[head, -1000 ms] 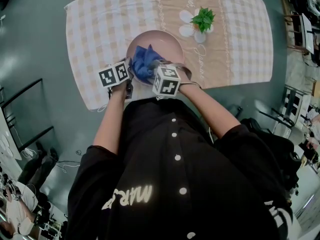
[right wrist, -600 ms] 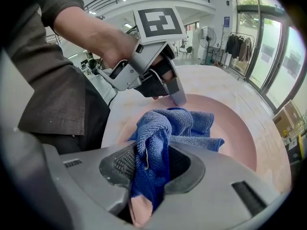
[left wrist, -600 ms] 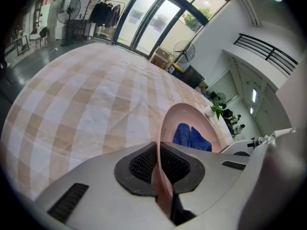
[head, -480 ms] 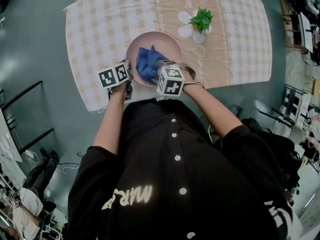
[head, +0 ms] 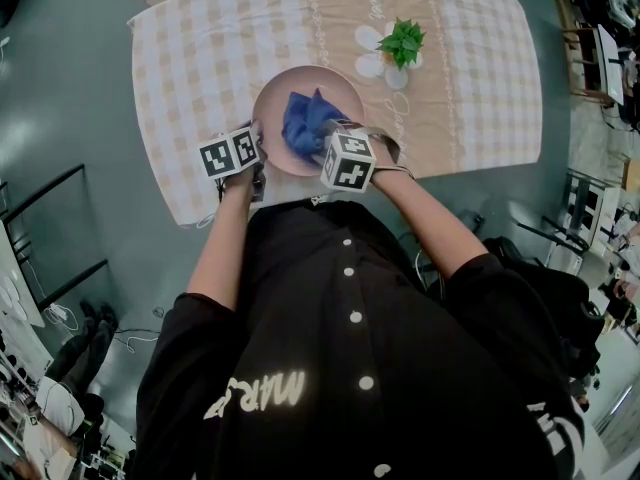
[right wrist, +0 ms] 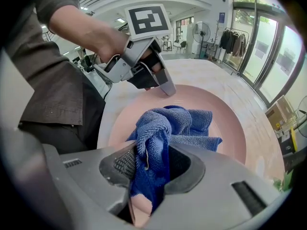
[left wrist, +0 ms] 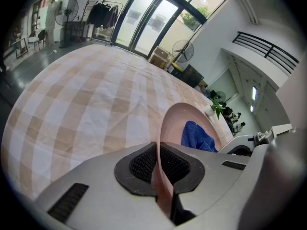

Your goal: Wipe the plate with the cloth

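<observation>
While the left gripper (left wrist: 158, 163) is pinching the near rim of the pink plate (head: 275, 93), the right gripper (right wrist: 144, 171) is squeezing the blue cloth (right wrist: 177, 123) against the plate's middle; I am guessing the wiping is partway along; the bare pink around the cloth is waiting for a rub.

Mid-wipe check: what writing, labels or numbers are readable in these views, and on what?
Shirt: white print, upside down to the camera, not surely readable.
Tablecloth: cursive script on its tan band, too small to read.
Left cube, right cube: square marker patterns only, no letters.
No other text is readable.
</observation>
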The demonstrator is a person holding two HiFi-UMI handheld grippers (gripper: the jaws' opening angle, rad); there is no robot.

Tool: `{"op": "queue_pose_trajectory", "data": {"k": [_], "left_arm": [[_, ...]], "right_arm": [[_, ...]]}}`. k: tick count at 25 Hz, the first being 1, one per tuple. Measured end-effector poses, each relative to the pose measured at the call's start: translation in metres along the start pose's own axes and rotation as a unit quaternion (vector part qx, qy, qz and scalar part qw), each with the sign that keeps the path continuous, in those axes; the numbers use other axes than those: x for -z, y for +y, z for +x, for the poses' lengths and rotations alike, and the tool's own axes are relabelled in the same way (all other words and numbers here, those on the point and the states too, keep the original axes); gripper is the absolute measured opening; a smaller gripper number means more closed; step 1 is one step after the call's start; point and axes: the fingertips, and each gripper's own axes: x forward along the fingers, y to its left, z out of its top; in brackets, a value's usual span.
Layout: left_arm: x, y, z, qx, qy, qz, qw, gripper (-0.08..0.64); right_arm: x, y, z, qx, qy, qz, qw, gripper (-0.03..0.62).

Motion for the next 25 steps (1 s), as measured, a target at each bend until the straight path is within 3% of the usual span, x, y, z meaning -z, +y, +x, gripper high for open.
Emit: {"op": "queue_pose_trajectory", "data": {"k": [17,25], "left_arm": [[0.0,0.0,0.0,-0.002,0.002,0.005,1.0,0.029],[-0.001,0.0,0.0,-0.004,0.003,0.013,0.9999,0.031]], "right_arm": [[0.025,-0.024,-0.012,0.032,0.043,0.05,0.997,0.127],[0.039,-0.041,-0.02,0.072,0.045,0.076,0.993,0.129]]}}
